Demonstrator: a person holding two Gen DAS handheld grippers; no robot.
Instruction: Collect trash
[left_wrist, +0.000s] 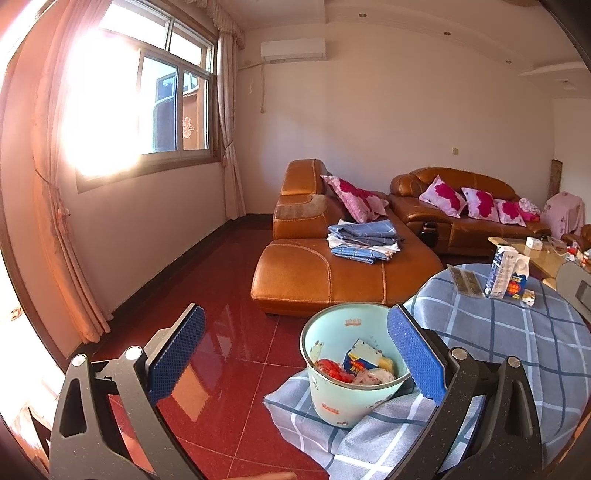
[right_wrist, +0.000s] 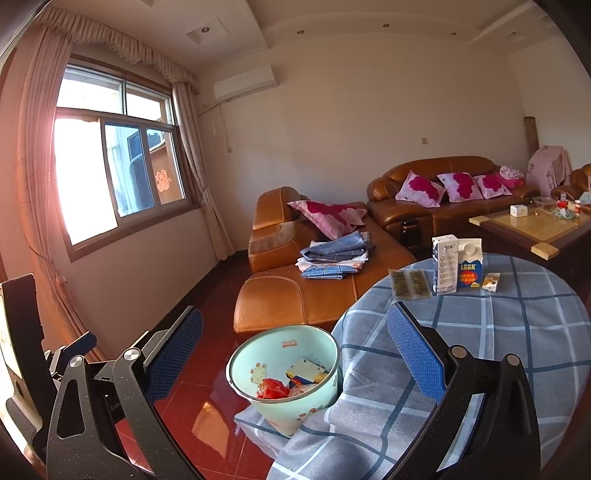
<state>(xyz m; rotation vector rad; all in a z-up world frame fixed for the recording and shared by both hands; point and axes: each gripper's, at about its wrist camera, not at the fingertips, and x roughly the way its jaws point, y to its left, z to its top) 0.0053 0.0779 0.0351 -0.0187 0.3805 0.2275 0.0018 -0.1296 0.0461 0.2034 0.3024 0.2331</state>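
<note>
Red floor (right_wrist: 192, 410), wide bare. Table (right_wrist: 498, 332) far edge: "LOOK" carton (right_wrist: 470, 266), white carton (right_wrist: 444, 264), packet (right_wrist: 410, 283), small box (right_wrist: 490, 282). Bin (right_wrist: 284, 376) with trash at near edge. Left tongs (left_wrist: 295, 354), right tongs (right_wrist: 295, 354) spread, nothing held.

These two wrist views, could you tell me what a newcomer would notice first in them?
Probably the pale green trash bin, already holding red and yellow wrappers, low beside the round table with its blue plaid cloth. Next, the two cartons standing at the table's far edge. Behind glow the orange leather sofas and the sunlit window.
</note>
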